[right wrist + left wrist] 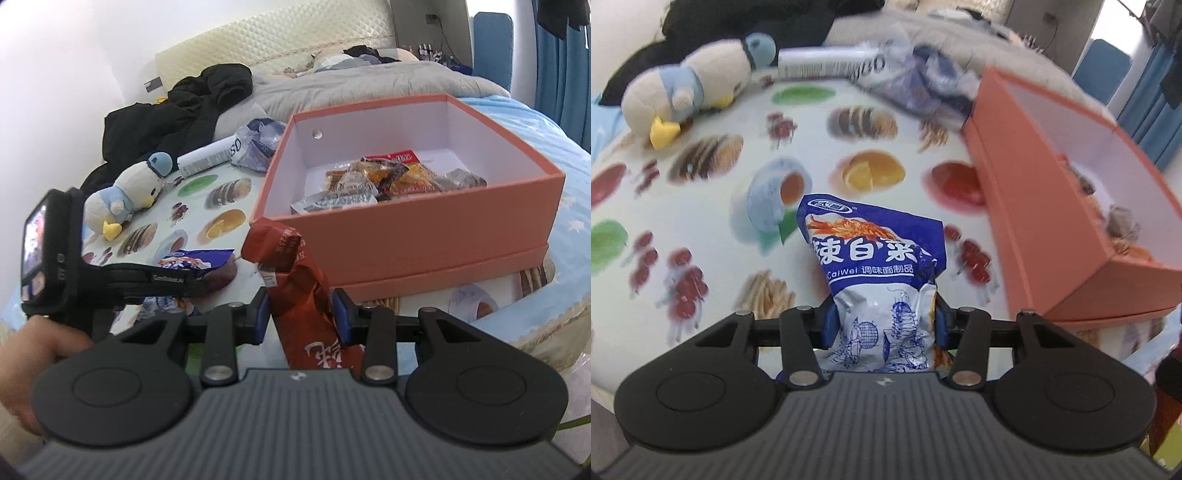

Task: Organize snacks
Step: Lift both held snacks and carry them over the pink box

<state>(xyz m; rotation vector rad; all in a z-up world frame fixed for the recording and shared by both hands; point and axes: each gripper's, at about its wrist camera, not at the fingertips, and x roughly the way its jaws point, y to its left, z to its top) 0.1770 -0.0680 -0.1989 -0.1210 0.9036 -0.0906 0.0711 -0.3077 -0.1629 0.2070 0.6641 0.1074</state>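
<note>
My left gripper (884, 319) is shut on a blue and white snack packet (875, 254) and holds it above the food-print tablecloth (713, 206). My right gripper (301, 314) is shut on a red snack packet (295, 280) in front of the orange box (424, 236). The box is open, with several wrapped snacks (384, 181) inside; it shows at the right in the left wrist view (1052, 206). The left gripper with its blue packet (195, 263) appears at the left of the right wrist view.
A plush penguin (687, 92) lies at the table's far left, also in the right wrist view (125, 192). A white tube (210, 155) and a crumpled blue-white bag (258, 140) lie behind the box. A bed with grey blanket (369, 85) and black clothes (177, 114) stands beyond.
</note>
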